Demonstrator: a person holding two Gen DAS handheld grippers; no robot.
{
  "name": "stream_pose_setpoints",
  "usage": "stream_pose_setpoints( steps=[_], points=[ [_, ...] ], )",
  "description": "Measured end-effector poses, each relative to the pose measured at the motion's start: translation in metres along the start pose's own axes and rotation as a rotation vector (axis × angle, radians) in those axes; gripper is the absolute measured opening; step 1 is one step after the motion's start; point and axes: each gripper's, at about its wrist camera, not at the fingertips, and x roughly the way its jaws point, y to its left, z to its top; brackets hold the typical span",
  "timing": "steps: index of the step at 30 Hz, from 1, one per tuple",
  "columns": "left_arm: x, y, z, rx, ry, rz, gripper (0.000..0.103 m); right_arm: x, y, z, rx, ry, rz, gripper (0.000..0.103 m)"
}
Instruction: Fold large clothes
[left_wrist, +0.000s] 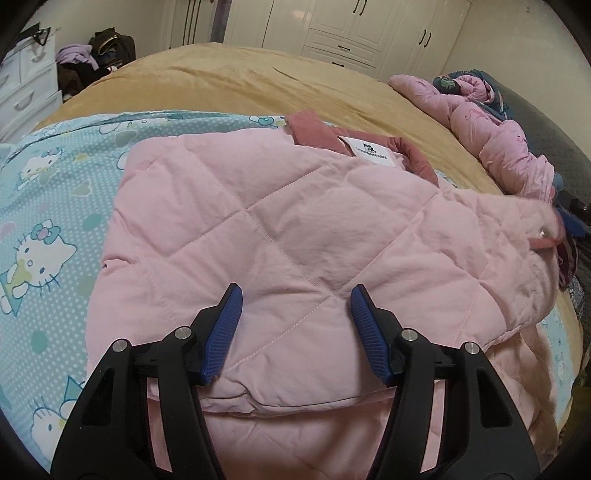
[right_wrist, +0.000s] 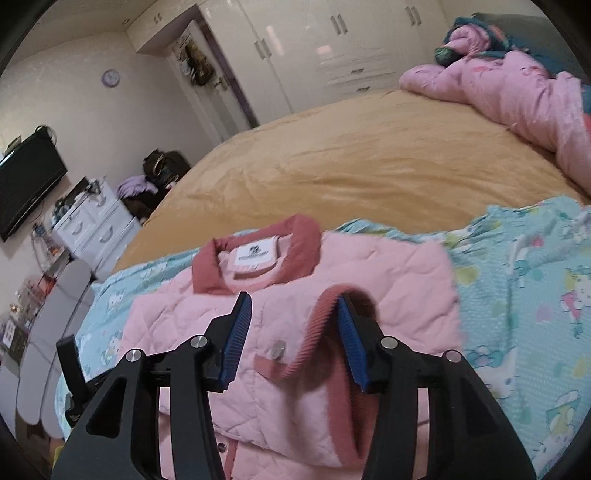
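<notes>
A pink quilted jacket (left_wrist: 295, 206) lies folded on the bed, its dark pink collar (left_wrist: 314, 136) and white label at the far end. My left gripper (left_wrist: 296, 288) stands open just over the jacket's near folded part; the fabric between its blue pads looks flat and unpinched. In the right wrist view the same jacket (right_wrist: 388, 269) shows its collar (right_wrist: 295, 236), a snap button (right_wrist: 277, 348) and a ribbed dark pink trim (right_wrist: 317, 332). My right gripper (right_wrist: 293, 297) is open over that trim, which curves beside the right pad.
The jacket rests on a turquoise cartoon-cat sheet (left_wrist: 48, 206) laid over a tan blanket (left_wrist: 240, 85). A bunched pink quilt (left_wrist: 498, 133) lies at the far right. White drawers (left_wrist: 26, 85), a clothes pile (left_wrist: 92, 55) and wardrobes (left_wrist: 351, 33) stand beyond the bed.
</notes>
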Motion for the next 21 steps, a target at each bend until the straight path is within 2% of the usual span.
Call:
stream_pose_setpoints(
  steps=[3, 10, 13, 21],
  points=[
    [0.0, -0.001, 0.0, 0.001, 0.0, 0.002, 0.053, -0.015, 0.005, 0.002, -0.03, -0.051, -0.007, 0.051],
    [-0.003, -0.003, -0.001, 0.008, 0.001, 0.012, 0.053, -0.011, 0.041, -0.007, -0.137, -0.041, 0.049, 0.062],
    [-0.003, -0.003, -0.001, 0.01, 0.002, 0.013, 0.053, 0.006, 0.06, -0.018, -0.174, 0.015, 0.075, 0.069],
    [-0.004, -0.004, -0.001, 0.007, 0.002, 0.01, 0.053, 0.051, 0.095, -0.047, -0.248, 0.144, 0.086, 0.07]
  ],
)
